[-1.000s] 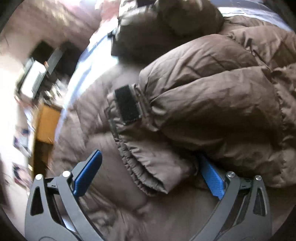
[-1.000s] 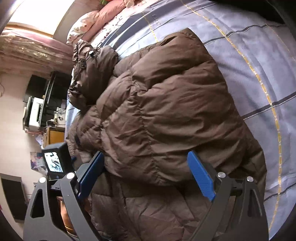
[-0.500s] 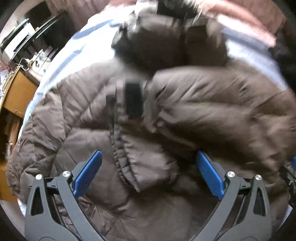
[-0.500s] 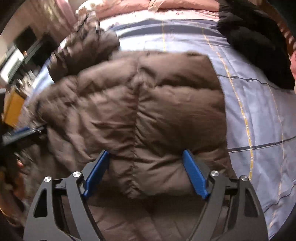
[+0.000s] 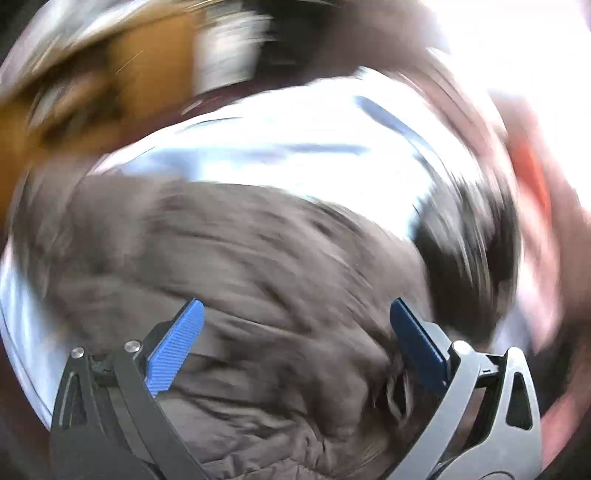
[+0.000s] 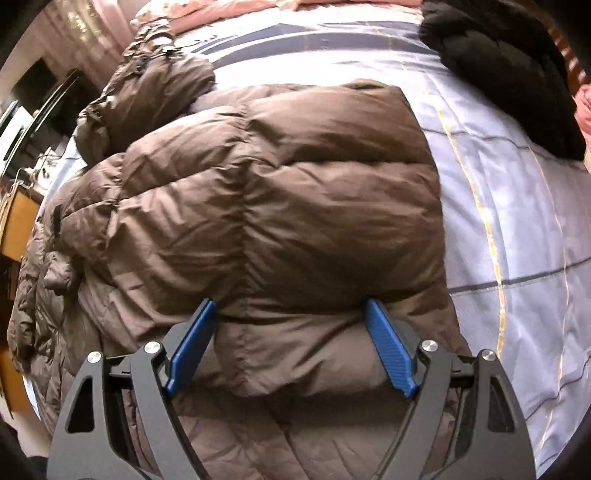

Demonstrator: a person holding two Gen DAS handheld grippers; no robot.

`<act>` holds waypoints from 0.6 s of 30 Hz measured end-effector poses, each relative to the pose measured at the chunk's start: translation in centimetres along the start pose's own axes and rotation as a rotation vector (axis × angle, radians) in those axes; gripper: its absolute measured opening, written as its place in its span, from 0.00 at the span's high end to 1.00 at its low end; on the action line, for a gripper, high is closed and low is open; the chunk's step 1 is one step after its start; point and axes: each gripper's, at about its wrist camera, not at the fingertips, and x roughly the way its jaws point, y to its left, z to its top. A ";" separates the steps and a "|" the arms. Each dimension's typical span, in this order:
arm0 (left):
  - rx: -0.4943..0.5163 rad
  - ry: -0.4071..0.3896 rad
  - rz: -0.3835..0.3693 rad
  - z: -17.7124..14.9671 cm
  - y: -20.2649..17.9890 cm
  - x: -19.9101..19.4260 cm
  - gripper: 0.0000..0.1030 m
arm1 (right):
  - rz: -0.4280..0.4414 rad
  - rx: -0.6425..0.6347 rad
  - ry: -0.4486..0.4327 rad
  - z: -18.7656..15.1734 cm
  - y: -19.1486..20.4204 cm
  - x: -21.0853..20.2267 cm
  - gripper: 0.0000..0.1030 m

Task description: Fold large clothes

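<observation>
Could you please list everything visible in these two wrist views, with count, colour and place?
Puffer coat: one, brown, lying folded over on the bed, its hood toward the upper left.
Bedsheet: one, pale lilac with grey and yellow lines, under the coat.
Dark garment: one, black, on the bed at upper right.
Pink bedding: pink, along the head of the bed; count unclear.
Wooden furniture: orange-brown, beside the bed at far left; count unclear.
Left gripper: one, grey with blue pads, jaws apart over the coat; that view is badly blurred.
Right gripper: one, black with blue pads, jaws wide, a puffed fold of coat between them.
</observation>
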 end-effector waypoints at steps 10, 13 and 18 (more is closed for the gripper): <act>-0.800 0.205 -0.035 2.0 26.1 4.0 0.02 | 0.108 0.068 0.101 -3.1 2.4 -2.8 0.20; -0.762 0.246 -0.026 2.5 26.9 5.7 0.02 | 0.146 0.088 0.125 -3.8 3.0 -2.8 0.19; -0.713 0.166 0.011 3.9 25.3 5.9 0.63 | 0.141 0.082 0.151 -4.3 3.2 -2.1 0.19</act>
